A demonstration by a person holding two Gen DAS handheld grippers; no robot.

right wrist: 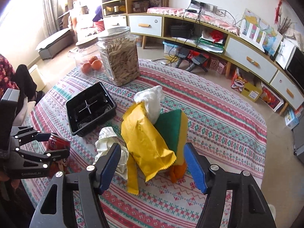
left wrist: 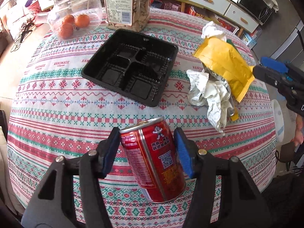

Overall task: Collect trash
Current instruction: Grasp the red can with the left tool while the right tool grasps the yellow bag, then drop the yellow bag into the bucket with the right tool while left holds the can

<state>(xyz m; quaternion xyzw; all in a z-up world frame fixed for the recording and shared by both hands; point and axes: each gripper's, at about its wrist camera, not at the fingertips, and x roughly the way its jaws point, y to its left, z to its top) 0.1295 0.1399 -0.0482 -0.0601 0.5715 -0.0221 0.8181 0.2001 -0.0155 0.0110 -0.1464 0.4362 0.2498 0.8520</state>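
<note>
Trash pickup is under way: my left fingers (left wrist: 147,150) are clamped on the red can (left wrist: 153,157), tilted above the counter (left wrist: 57,114), so its next stop is, I judge, a bin I cannot see. My right fingers (right wrist: 153,165) stand apart, straddling the near end of the yellow wrapper (right wrist: 148,142) without gripping; closing on it comes next. Crumpled white paper (left wrist: 209,93) touches the wrapper's side. Farther, toward eleven o'clock, lies the empty black tray (left wrist: 131,66).

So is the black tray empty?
Empty: all four compartments of the black tray show bare black plastic in the left wrist view.
</note>
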